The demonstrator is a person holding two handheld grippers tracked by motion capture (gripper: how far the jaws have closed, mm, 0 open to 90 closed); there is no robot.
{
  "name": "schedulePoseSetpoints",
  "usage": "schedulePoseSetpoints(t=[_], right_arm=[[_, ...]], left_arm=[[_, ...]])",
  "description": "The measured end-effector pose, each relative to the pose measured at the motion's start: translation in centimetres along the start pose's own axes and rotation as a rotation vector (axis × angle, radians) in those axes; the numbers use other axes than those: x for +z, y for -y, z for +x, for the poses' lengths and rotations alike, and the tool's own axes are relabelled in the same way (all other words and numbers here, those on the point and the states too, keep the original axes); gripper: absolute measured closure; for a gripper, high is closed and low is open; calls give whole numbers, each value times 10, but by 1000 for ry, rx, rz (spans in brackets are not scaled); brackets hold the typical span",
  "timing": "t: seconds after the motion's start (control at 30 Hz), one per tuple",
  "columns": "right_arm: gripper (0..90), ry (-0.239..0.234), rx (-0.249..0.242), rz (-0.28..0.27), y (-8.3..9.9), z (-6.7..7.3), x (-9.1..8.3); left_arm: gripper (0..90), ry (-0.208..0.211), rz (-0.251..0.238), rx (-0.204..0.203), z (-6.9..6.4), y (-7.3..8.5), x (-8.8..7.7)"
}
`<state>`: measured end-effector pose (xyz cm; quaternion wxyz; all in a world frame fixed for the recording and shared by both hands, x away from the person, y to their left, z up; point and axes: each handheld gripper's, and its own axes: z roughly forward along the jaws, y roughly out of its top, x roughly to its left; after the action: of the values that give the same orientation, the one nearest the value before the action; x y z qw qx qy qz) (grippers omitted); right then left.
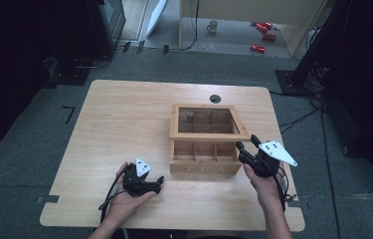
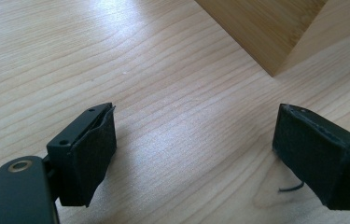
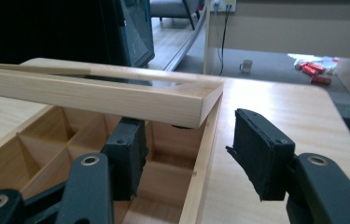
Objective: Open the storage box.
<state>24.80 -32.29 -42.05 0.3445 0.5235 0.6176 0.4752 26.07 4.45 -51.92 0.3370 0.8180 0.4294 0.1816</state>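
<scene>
High view has the worktop (image 1: 124, 114) with a wooden tea box (image 1: 205, 157) near the middle, glass-paned lid (image 1: 208, 122) propped partway up. Right gripper (image 1: 248, 146) sits at the lid's front right corner; its jaws are apart, straddling the box's side wall under the lid, probably to lift it. Left gripper (image 1: 160, 181) rests low near the box's front left, jaws wide apart and holding nothing.
</scene>
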Motion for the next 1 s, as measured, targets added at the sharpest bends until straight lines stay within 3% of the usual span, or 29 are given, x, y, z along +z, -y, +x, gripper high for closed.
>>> schedulePoseSetpoints(t=[0.43,0.53,0.67,0.87,0.97,1.0], right_arm=[[435,4,-85,-63,-40,-7,13],[435,-13,-79,-74,-48,-10,18],[437,7,-94,-56,-54,-12,30],[461,-24,-91,-66,-61,-13,43],[474,-82,-86,-94,-65,-14,46],[474,-81,-94,-99,-66,-14,47]], left_arm=[[142,1,0,-2,0,-1,0],[143,0,0,-2,0,-1,1],[143,0,1,0,0,-1,1],[143,-1,-1,0,0,-1,1],[143,-1,-1,-1,0,-1,1],[143,-2,-1,0,0,-1,1]])
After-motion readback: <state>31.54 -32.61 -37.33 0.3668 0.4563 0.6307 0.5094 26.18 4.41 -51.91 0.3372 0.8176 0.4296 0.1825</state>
